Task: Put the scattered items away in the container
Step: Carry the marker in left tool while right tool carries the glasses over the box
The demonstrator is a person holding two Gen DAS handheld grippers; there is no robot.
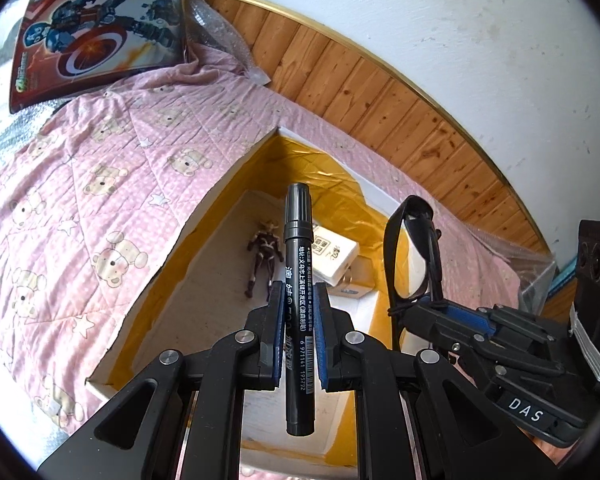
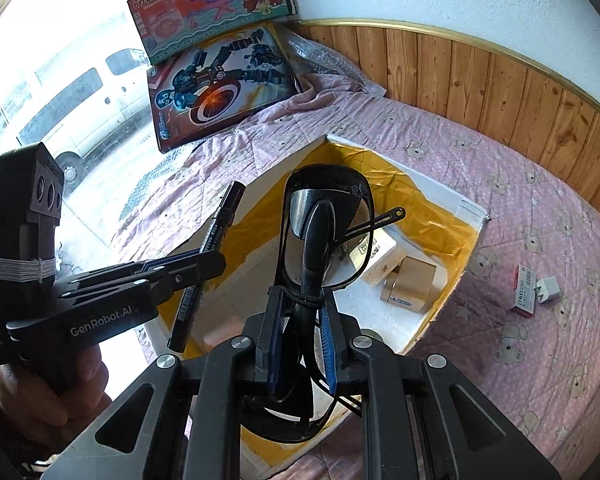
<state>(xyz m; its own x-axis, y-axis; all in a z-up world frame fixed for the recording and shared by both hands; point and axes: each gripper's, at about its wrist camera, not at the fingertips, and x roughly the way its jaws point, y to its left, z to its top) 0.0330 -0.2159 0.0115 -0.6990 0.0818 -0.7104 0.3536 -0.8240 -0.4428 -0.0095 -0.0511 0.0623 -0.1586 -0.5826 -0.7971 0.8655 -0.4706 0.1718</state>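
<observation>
My left gripper (image 1: 299,285) is shut on a black marker (image 1: 298,220), which stands upright over the container (image 1: 300,156), a white foam box lined with yellow foil. Close on the right, my right gripper (image 1: 432,308) holds folded black glasses (image 1: 396,240). In the right wrist view the right gripper (image 2: 300,308) is shut on the glasses (image 2: 320,240) above the box (image 2: 470,210). The left gripper (image 2: 204,264) with the marker (image 2: 224,216) is at the left. Inside the box lie a dark action figure (image 1: 265,254), a white carton (image 2: 380,256) and a gold cylinder (image 2: 410,284).
The box sits on a pink bear-print quilt (image 2: 520,200). A red-and-white eraser pack (image 2: 525,290) and a white plug (image 2: 548,289) lie on the quilt right of the box. Two toy boxes (image 2: 220,84) lean at the back by a window. Wood panelling (image 2: 480,80) runs behind.
</observation>
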